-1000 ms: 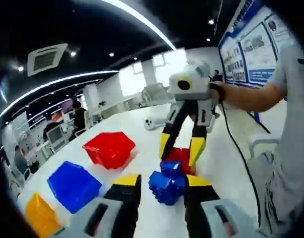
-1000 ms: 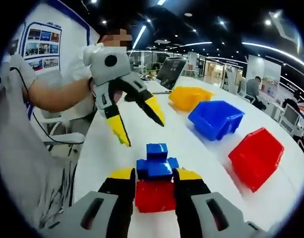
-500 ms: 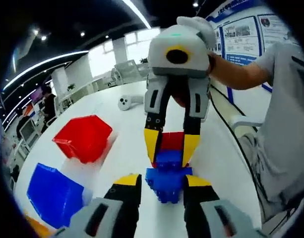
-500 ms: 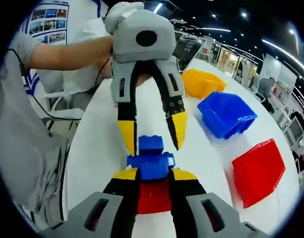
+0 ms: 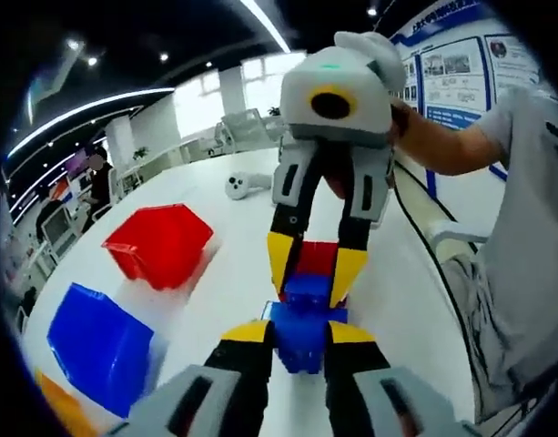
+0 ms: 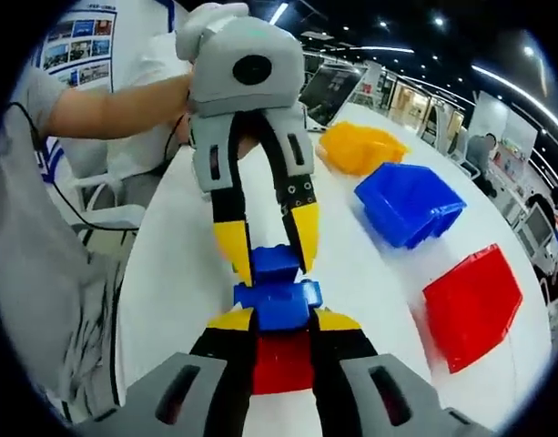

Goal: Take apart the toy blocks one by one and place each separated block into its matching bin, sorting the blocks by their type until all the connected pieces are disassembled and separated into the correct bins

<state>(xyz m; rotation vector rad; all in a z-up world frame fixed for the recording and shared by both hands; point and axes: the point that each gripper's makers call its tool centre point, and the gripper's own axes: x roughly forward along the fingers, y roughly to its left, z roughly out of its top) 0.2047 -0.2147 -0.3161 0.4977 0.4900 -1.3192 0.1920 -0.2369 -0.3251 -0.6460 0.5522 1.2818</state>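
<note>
A stack of toy blocks is held between my two grippers above the white table (image 6: 174, 264). It has a red block (image 6: 280, 364) at one end, a wide blue block (image 6: 277, 305) in the middle and a small blue block (image 6: 274, 259) at the other end. My right gripper (image 6: 283, 320) is shut on the red block (image 5: 317, 258). My left gripper (image 5: 299, 330) is shut on the small blue block (image 5: 301, 350), its yellow fingertips (image 6: 233, 250) pressing the block's sides. The two grippers face each other tip to tip.
Three bins lie tipped on the table: red bin (image 5: 160, 246), blue bin (image 5: 96, 346) and yellow bin (image 5: 60, 410). A small white object (image 5: 242, 185) sits further along the table. A person's arm (image 6: 115, 109) and body stand at the table's edge. Other people sit at desks behind.
My left gripper's jaws have narrowed from around the small blue block to gripping it. The right gripper keeps its hold on the red block.
</note>
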